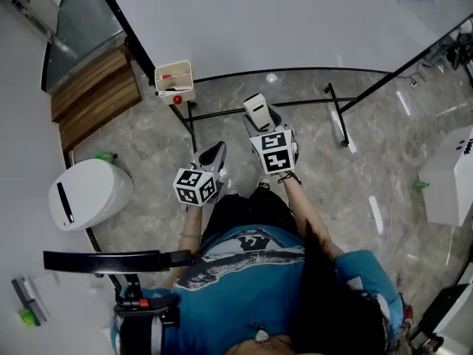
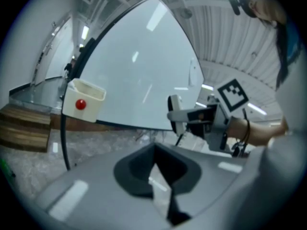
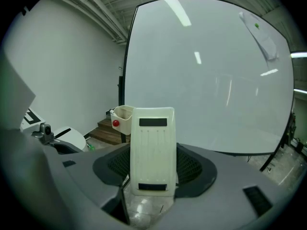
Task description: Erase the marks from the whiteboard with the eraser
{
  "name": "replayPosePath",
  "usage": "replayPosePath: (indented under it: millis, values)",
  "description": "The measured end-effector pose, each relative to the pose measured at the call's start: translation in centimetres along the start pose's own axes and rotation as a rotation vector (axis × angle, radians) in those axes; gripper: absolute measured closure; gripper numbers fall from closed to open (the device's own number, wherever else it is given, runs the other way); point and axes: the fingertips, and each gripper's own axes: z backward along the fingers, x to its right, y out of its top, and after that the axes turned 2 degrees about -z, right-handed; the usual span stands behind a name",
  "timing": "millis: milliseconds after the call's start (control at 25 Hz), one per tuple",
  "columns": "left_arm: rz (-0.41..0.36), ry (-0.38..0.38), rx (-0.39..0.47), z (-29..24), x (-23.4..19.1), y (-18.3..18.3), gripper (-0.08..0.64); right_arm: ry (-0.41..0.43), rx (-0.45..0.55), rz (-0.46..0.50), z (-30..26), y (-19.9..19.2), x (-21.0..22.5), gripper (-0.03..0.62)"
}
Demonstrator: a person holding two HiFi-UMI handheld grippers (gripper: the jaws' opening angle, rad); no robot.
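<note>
Your right gripper [image 1: 260, 120] clamps cream plastic eraser [image 3: 152, 143], short of glossy white whiteboard [image 3: 206, 80]; left gripper [image 2: 158, 176] closed, empty. Approach step; next, press eraser flat.

Teal printed T-shirt [image 1: 244, 272], black trousers [image 1: 244, 209]

We see the whiteboard [image 1: 295, 21] at 12, box [image 1: 174, 82] on its edge at 11, eraser [image 1: 256, 109] in the right gripper [image 1: 260, 120], left gripper [image 1: 214, 154] at its 8.

Cream box with red knob [image 1: 174, 80], wooden steps [image 1: 94, 95], white bin [image 1: 89, 192].
</note>
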Motion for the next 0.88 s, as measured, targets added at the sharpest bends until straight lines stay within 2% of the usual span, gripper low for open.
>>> replayPosePath:
  millis: [240, 440, 680, 880]
  values:
    - [-0.008, -0.031, -0.020, -0.4, 1.7, -0.9, 0.555, 0.001, -0.032, -0.041, 1.9, -3.6, -0.1, 0.330]
    - [-0.029, -0.049, -0.013, -0.5, 3.3, -0.4, 0.555, -0.003, -0.034, -0.056, 3.3, -5.1, 0.2, 0.330]
    - [-0.060, -0.049, -0.015, -0.7, 9.2, -1.4, 0.555, 0.005, -0.030, -0.072, 8.9, -8.4, 2.2, 0.330]
    - [-0.069, -0.027, 0.019, 0.0, 15.2, -2.5, 0.555, 0.017, -0.012, -0.091, 15.0, -11.2, 3.8, 0.330]
